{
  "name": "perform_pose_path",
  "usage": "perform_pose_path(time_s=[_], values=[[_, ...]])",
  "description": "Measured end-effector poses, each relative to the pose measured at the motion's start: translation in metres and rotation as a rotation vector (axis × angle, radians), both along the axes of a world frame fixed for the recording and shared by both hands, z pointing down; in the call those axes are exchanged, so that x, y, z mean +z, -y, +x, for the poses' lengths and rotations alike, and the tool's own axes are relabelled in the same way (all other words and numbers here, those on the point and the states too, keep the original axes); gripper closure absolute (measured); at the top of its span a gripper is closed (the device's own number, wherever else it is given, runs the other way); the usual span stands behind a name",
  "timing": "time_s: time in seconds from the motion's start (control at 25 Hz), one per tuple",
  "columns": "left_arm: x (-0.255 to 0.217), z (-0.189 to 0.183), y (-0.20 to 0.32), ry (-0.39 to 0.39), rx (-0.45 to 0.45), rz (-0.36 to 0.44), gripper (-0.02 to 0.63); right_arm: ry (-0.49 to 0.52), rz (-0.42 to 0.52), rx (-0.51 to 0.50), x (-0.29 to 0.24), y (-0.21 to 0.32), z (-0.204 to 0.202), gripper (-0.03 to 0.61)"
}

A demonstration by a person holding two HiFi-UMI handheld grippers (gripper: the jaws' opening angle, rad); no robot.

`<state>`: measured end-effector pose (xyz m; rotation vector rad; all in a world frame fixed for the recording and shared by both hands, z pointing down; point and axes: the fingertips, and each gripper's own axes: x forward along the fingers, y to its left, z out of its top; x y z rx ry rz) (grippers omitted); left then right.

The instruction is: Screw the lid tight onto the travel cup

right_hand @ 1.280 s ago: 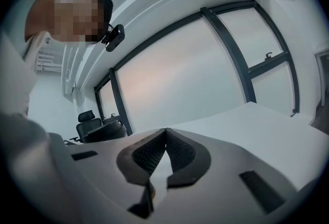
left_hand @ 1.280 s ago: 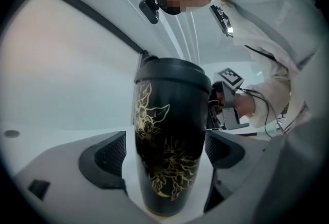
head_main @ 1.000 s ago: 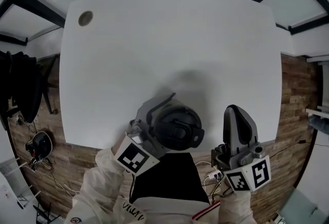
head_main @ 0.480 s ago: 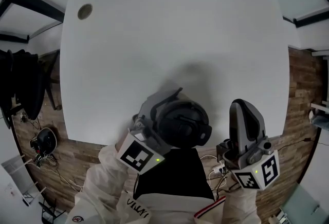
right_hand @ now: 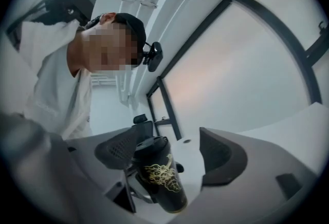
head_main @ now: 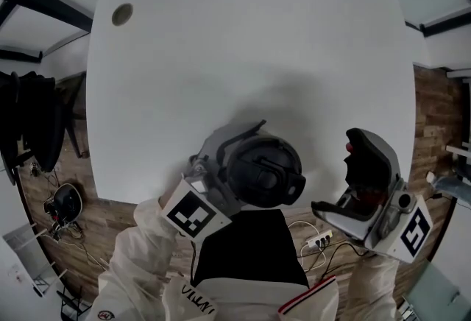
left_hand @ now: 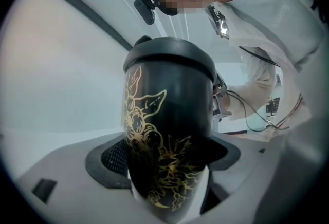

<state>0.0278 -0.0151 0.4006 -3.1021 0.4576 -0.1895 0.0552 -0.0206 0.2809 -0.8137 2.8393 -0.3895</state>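
Black travel cup (left_hand: 167,115) with gold drawing and black lid (head_main: 262,172), clamped at its body in left gripper (head_main: 246,157) over white table's (head_main: 243,54) near edge. Off to its right, right gripper (head_main: 355,183) rolled sideways, 2 jaws opening, nothing between.

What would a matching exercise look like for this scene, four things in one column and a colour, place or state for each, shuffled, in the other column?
Things:
1. travel cup
2. lid
3. left gripper
4. right gripper

Descriptions:
A. empty, off to the cup's right
B. black with a gold drawing
C. clamped on the cup's body
D. sitting on the cup's top

Pairs: 1-B, 2-D, 3-C, 4-A.
The right gripper's jaws are opening, with nothing between them.
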Motion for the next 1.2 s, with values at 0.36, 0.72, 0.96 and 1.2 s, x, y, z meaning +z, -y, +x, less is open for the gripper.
perform_pose_path(time_s=[0.36,0.72,0.96,1.2], values=[[0.002,0.001,-0.002,-0.022,0.126,-0.016,0.202,-0.197,0.136,-0.425,0.014,-0.018,-0.064,0.123],[0.000,-0.001,-0.010,-0.023,0.181,-0.021,0.202,-0.286,0.189,-0.596,0.026,-0.021,-0.093,0.123],[0.001,0.003,-0.008,-0.019,0.150,-0.016,0.202,-0.259,0.216,-0.514,0.028,-0.018,-0.091,0.124],[0.000,0.003,-0.006,-0.030,0.037,-0.009,0.202,-0.216,0.206,-0.283,0.024,-0.015,-0.087,0.124]])
